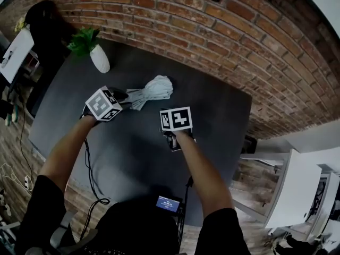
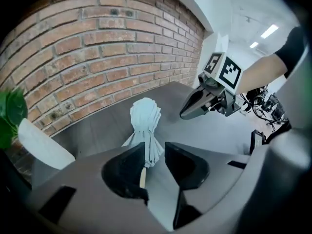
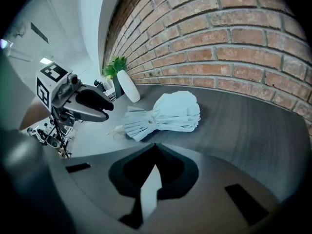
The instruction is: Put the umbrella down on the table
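On table [image 1: 133, 158], umbrella [image 1: 154, 89] lies flat; left gripper [image 1: 125, 99] hovers near.

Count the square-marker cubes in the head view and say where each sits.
2. One cube tops the left tool, beside the folded umbrella; the other cube tops the right tool, further right. None seems hidden.

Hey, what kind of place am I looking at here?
Probably an office or workshop: an exposed red brick wall, a dark grey table, a white desk and ceiling strip lights.
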Demonstrator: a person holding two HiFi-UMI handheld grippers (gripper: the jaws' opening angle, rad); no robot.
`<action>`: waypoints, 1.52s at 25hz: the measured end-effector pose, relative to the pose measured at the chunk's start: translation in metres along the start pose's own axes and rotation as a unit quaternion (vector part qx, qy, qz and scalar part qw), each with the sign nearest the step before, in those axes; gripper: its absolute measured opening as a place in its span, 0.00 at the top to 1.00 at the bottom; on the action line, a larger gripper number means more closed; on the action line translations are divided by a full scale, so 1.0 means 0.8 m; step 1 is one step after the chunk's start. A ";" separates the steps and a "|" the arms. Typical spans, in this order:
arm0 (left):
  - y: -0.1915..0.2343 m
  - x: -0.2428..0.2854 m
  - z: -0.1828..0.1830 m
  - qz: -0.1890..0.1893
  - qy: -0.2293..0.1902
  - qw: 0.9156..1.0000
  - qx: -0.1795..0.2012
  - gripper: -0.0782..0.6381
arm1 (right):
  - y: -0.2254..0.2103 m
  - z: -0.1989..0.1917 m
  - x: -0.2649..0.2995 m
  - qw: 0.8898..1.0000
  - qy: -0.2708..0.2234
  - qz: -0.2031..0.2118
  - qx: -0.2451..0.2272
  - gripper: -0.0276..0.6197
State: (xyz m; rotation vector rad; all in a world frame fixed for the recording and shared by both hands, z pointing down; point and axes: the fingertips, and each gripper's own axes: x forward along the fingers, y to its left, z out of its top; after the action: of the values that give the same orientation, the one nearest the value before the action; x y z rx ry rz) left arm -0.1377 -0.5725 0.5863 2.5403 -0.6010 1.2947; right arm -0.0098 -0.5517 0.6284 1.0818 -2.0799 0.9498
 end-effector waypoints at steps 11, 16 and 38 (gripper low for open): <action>-0.105 -0.105 -0.010 -0.020 -0.152 0.988 -0.023 0.89 | 0.089 0.009 -0.102 0.993 -0.105 0.053 0.019 0.94; -0.168 -0.134 -0.023 -0.046 -0.236 0.969 -0.061 0.89 | 0.141 -0.013 -0.137 0.989 -0.132 0.059 -0.021 0.94; -0.308 -0.138 -0.129 -0.116 -0.304 0.940 -0.105 0.89 | 0.202 -0.158 -0.151 0.987 -0.145 0.020 -0.060 0.95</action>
State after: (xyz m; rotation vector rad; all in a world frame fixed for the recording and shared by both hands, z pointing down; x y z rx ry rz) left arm -0.1579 -0.2861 0.5533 2.7028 -0.4884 0.3281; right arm -0.0663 -0.3322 0.5561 1.1755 -2.3668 0.7066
